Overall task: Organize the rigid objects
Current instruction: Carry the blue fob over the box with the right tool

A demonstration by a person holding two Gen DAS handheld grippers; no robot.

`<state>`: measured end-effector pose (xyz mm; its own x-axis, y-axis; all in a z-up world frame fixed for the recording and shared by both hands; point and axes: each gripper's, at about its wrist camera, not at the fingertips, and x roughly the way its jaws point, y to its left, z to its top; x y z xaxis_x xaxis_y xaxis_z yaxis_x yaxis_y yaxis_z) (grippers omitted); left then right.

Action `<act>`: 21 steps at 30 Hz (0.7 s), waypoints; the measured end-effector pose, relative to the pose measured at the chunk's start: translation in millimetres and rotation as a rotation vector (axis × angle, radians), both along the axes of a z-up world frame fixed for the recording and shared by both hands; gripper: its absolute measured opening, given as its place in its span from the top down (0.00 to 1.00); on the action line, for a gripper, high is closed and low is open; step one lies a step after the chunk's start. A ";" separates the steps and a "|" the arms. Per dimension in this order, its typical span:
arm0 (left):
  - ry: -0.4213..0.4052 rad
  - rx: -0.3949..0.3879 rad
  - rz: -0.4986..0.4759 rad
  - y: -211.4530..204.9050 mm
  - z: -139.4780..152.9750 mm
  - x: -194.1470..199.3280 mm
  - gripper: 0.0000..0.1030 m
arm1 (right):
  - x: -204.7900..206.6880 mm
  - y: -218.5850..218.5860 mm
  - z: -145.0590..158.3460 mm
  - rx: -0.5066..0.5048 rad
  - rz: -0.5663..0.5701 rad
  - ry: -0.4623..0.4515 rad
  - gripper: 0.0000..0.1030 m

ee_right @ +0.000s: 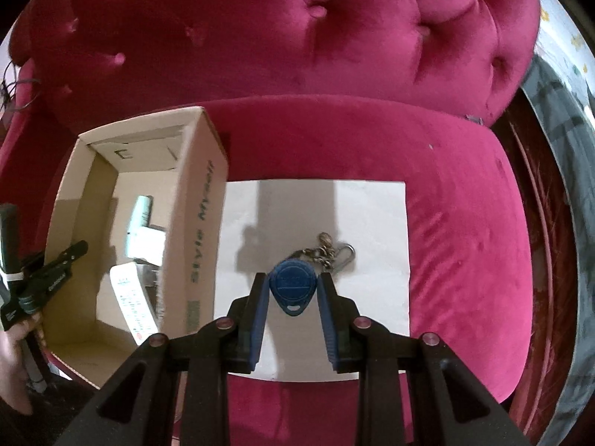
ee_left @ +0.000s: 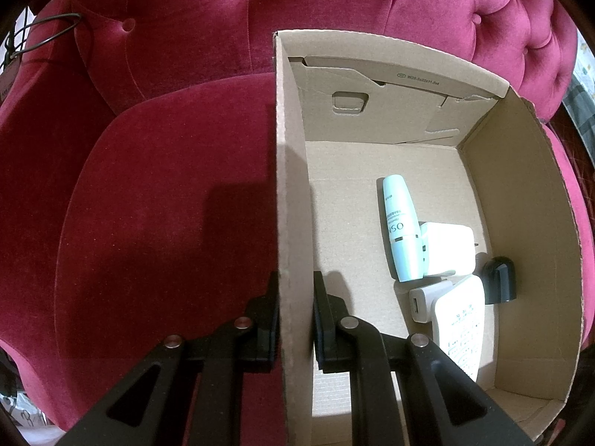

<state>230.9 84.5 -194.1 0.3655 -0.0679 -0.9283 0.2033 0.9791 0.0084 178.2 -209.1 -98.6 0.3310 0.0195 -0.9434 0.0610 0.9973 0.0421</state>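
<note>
The box sat on the seat, at nine o'clock of the paper. The fob lay over the paper, chain at one o'clock. The tube, chargers and remote lay in the box.

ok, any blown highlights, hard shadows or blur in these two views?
Left wrist: white charger blown out, claw shadow hard on the box wall. Right wrist: crisp claw shadow on the white sheet; key chain slightly smeared; fisheye bends both.

Lighting/quality: we see hard overhead light, strong fisheye warp, dark vignetted corners.
White charger blows out; gripper shadows fall crisp on the paper sheet; box slightly motion-blurred.
</note>
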 end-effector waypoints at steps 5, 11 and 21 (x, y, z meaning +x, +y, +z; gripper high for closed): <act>0.000 0.001 -0.001 0.1 0.6 0.2 0.85 | 4.1 20.3 12.5 0.002 0.036 -0.010 0.73; 0.000 0.002 -0.001 0.0 0.9 0.5 0.85 | 9.0 47.3 24.2 -0.005 0.094 -0.032 0.73; 0.001 0.001 -0.001 -0.1 0.8 0.5 0.85 | 21.2 88.7 26.3 0.006 0.165 -0.039 0.73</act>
<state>231.4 84.5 -193.3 0.3649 -0.0677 -0.9286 0.2043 0.9789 0.0089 199.4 -120.4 -72.3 0.3591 0.0821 -0.9297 -0.1049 0.9934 0.0472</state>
